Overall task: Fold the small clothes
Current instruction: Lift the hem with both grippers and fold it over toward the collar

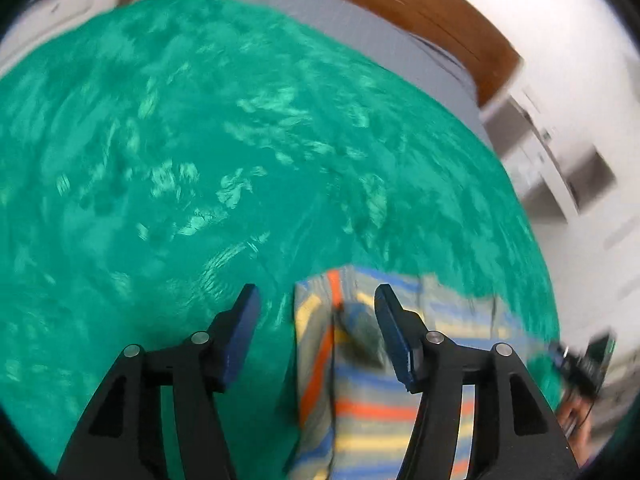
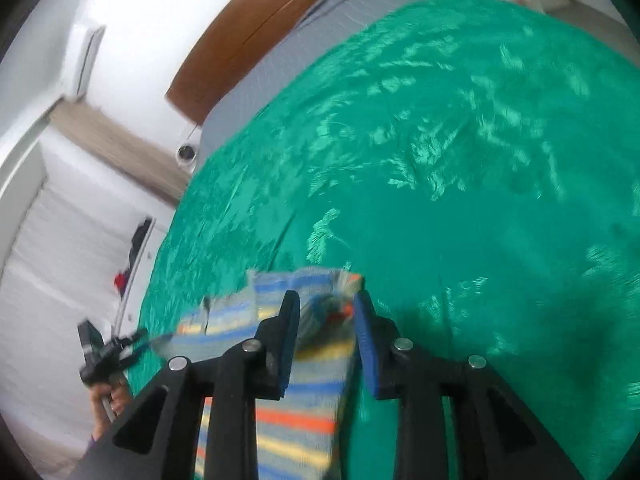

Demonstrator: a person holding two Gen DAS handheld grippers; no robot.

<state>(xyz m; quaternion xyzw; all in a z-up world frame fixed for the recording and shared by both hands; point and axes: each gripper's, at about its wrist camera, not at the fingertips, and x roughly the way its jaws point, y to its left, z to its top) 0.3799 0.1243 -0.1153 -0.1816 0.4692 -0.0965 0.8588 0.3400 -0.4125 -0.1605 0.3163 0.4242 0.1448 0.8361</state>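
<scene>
A small striped garment [image 1: 360,408], grey with blue, yellow and orange bands, lies partly folded on a green bedspread [image 1: 180,160]. My left gripper [image 1: 318,312] stands open over the garment's left edge; neither pad presses the cloth. In the right wrist view the same garment [image 2: 296,420] runs up between my right gripper's [image 2: 326,312] fingers. A bunched corner of it [image 2: 332,304] sits in the narrow gap, and the pads stand slightly apart from it, so the gripper is open. Each view shows the other gripper small at the garment's far side: the right gripper [image 1: 576,360] and the left gripper [image 2: 104,352]. Both views are motion-blurred.
The green bedspread [image 2: 460,160] covers most of a bed with a grey sheet [image 1: 340,20] and a brown wooden headboard [image 1: 440,12] at the far end. White walls and cupboards [image 2: 60,260] stand beside the bed. A person's hand [image 2: 108,396] holds the left gripper.
</scene>
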